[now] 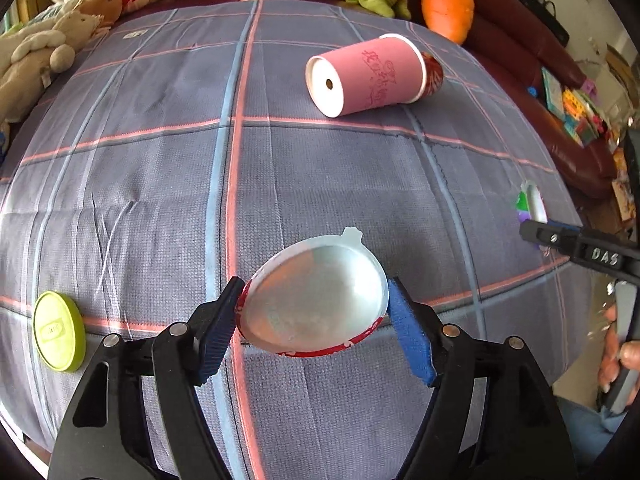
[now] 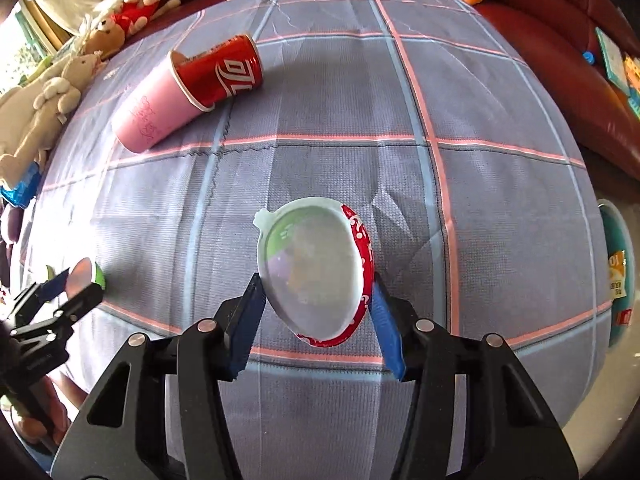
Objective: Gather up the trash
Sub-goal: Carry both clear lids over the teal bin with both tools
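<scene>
Your left gripper (image 1: pixel 312 292) has the foil lid (image 1: pixel 316 300) pinched edge to edge. It is a silvery, slightly dished round lid with a pull tab at its far rim and red print showing underneath, held just above the near part of the checked cloth (image 1: pixel 140 160). The fingers stand fairly wide, both pads on the rim.

Your right gripper (image 2: pixel 316 284) clamps a second lid (image 2: pixel 312 272), pale-faced and red-backed with white dots, standing on edge between narrower fingers.

Further away lies a pink paper cup (image 1: pixel 372 76) on its side with a red cola cup (image 2: pixel 224 72) nested in its mouth. A green cap (image 1: pixel 60 330) sits near left, with plush toys (image 1: pixel 48 40) beyond.
</scene>
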The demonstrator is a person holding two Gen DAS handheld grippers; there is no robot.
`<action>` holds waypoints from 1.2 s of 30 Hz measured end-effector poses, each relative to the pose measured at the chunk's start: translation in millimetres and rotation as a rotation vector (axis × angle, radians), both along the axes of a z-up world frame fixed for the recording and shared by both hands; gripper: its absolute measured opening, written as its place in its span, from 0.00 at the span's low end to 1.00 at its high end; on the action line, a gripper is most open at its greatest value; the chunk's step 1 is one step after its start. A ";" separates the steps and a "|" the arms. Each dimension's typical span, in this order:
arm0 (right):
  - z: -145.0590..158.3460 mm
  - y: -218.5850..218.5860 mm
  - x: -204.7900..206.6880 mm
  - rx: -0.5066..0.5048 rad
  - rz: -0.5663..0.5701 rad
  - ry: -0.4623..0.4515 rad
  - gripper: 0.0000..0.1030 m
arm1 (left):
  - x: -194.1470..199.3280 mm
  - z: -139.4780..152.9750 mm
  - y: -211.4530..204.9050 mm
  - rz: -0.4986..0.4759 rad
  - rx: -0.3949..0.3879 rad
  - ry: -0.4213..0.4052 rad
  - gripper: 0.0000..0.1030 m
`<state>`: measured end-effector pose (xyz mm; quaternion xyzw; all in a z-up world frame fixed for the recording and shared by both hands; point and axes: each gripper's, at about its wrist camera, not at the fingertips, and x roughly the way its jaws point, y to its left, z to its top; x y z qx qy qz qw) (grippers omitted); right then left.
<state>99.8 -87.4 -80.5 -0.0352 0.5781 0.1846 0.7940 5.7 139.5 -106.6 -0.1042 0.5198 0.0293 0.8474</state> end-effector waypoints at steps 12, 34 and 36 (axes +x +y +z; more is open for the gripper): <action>10.5 -24.0 -8.5 0.048 -0.041 -0.006 0.48 | 6.9 6.1 -27.9 -0.059 0.046 -0.013 0.68; 41.7 -155.9 -2.6 0.152 -0.285 -0.096 0.48 | 69.0 45.4 -163.9 -0.328 0.036 -0.080 0.68; 44.3 -174.2 -1.0 0.163 -0.317 -0.105 0.48 | 75.5 47.6 -180.0 -0.355 0.034 -0.083 0.68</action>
